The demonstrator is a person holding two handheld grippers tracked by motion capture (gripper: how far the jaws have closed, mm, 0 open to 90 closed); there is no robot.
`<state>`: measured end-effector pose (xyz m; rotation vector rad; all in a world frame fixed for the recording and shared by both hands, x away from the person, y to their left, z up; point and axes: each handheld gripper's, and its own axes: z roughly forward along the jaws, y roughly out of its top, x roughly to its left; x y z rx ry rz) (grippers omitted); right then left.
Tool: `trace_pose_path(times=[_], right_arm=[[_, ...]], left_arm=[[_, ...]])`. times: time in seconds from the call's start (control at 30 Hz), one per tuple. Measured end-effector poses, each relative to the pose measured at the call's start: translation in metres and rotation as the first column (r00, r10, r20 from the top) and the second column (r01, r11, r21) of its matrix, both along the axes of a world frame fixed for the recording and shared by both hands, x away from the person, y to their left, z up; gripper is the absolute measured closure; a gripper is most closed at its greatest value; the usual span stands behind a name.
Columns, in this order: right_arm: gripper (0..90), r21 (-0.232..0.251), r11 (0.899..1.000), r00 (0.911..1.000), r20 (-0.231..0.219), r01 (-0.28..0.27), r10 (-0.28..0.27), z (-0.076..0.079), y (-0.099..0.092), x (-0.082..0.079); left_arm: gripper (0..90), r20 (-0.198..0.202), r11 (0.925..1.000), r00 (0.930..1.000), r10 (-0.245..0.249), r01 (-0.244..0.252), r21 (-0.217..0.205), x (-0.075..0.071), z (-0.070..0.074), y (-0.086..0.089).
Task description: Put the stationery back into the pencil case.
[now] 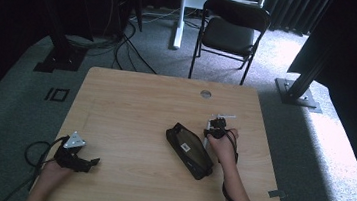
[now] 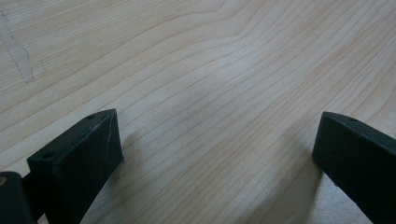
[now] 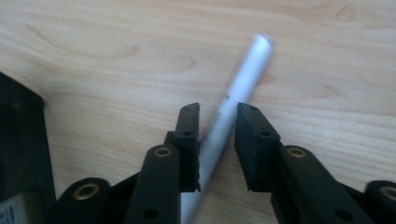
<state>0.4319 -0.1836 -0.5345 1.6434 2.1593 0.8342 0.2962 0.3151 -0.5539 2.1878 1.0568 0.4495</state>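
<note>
Grasp step: right gripper (image 3: 217,140), jaws closed on the silver pen (image 3: 236,100) beside the black case (image 1: 189,150), next lifts it; left gripper (image 2: 217,154) jaws wide, empty over the tabletop (image 1: 130,105).

The black case (image 1: 189,150) lies slantwise on the worktop (image 1: 130,105), just left of the right hand-held gripper (image 1: 215,129), blocking a sideways pass there. The worktop's left and far parts lie bare, and bare wood spreads around the left hand-held gripper (image 1: 87,164).
</note>
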Motion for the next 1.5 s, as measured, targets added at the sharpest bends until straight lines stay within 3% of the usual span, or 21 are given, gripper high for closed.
trace_pose_path(times=[0.2, 0.4, 0.5, 0.6, 0.7, 0.77, 0.9, 1.2, 1.27, 1.5], right_arm=[[78.5, 0.041, 0.999, 1.0, 0.004, 0.001, -0.001, 0.005, -0.007, -0.003], [78.5, 0.114, 0.993, 0.9961, 0.084, -0.036, 0.027, 0.039, -0.014, -0.016], [78.5, 0.148, 0.985, 0.9884, 0.135, -0.09, 0.07, 0.061, -0.009, -0.028], [78.5, 0.179, 0.97, 0.9764, 0.169, -0.165, 0.135, 0.076, 0.003, -0.044], [78.5, 0.193, 0.954, 0.9636, 0.183, -0.23, 0.195, 0.082, 0.016, -0.057], [78.5, 0.168, 0.947, 0.9525, 0.183, -0.275, 0.244, 0.082, 0.027, -0.065], [78.5, 0.137, 0.935, 0.9396, 0.152, -0.327, 0.307, 0.075, 0.04, -0.071], [78.5, 0.003, 0.929, 0.9281, 0.035, -0.371, 0.371, 0.053, 0.057, -0.075], [78.5, -0.007, 0.93, 0.9302, 0.02, -0.366, 0.367, 0.051, 0.058, -0.073], [78.2, 0.009, 0.926, 0.9254, -0.02, -0.378, 0.379, 0.043, 0.063, -0.07]], left_arm=[[1.6, 0.0, 1.0, 1.0, 0.0, 0.0, 0.0, 0.0, 0.0, 0.0], [1.6, 0.0, 1.0, 1.0, 0.001, -0.001, 0.0, 0.0, 0.0, 0.0], [1.6, 0.0, 1.0, 1.0, 0.001, -0.001, 0.0, 0.0, 0.0, 0.0], [1.6, 0.0, 1.0, 1.0, 0.001, -0.001, 0.0, 0.0, 0.0, 0.0], [1.6, 0.0, 1.0, 1.0, 0.001, -0.001, 0.0, 0.0, 0.0, 0.0], [1.6, 0.0, 1.0, 1.0, 0.001, -0.001, 0.0, 0.0, 0.0, 0.0], [1.7, 0.0, 1.0, 1.0, 0.002, -0.002, -0.001, 0.0, 0.0, 0.0], [1.6, 0.0, 1.0, 1.0, 0.001, -0.001, -0.001, 0.0, 0.0, 0.0], [1.6, 0.0, 1.0, 1.0, 0.002, -0.002, -0.001, 0.0, 0.0, 0.0], [1.6, 0.0, 1.0, 1.0, 0.001, -0.001, 0.0, 0.0, 0.0, 0.0]])
